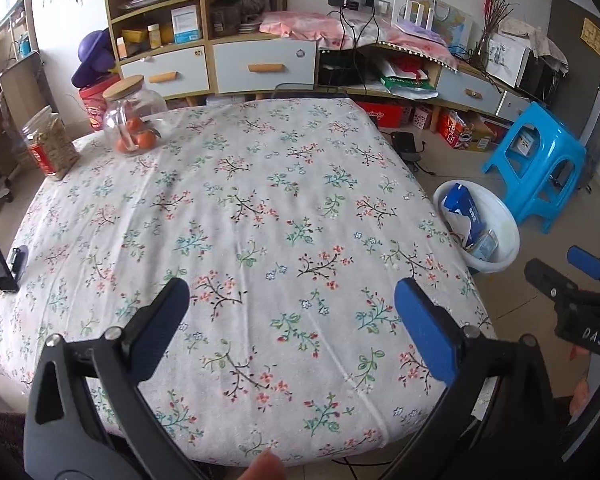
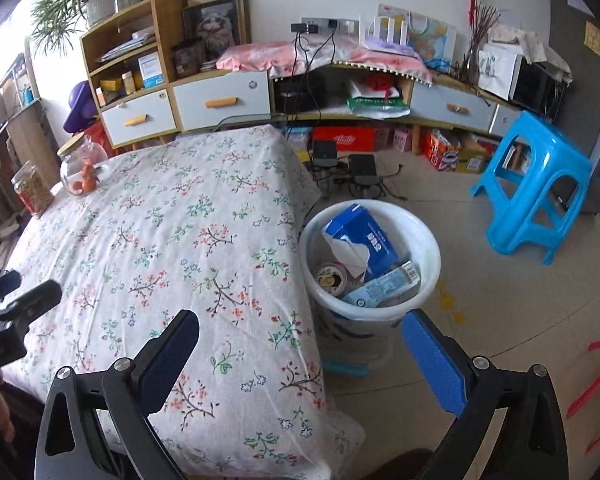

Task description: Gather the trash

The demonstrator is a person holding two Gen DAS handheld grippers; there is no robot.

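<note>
A white trash bin (image 2: pixel 428 248) stands on the floor at the table's right side; it also shows in the left wrist view (image 1: pixel 504 216). Inside it lie a blue tissue pack (image 2: pixel 364 240), a drink can (image 2: pixel 331 274) and a plastic wrapper (image 2: pixel 384 286). My left gripper (image 1: pixel 292 300) is open and empty above the near part of the floral tablecloth (image 1: pixel 260 208). My right gripper (image 2: pixel 298 334) is open and empty, over the table's right edge just before the bin. The right gripper also shows in the left wrist view (image 1: pixel 572 276).
A glass jar of oranges (image 1: pixel 134 120) and a jar of snacks (image 1: pixel 50 148) stand at the table's far left. A blue plastic stool (image 2: pixel 536 184) is on the floor right of the bin. Cabinets and boxes line the far wall. A black stand (image 1: pixel 4 256) sits at the table's left edge.
</note>
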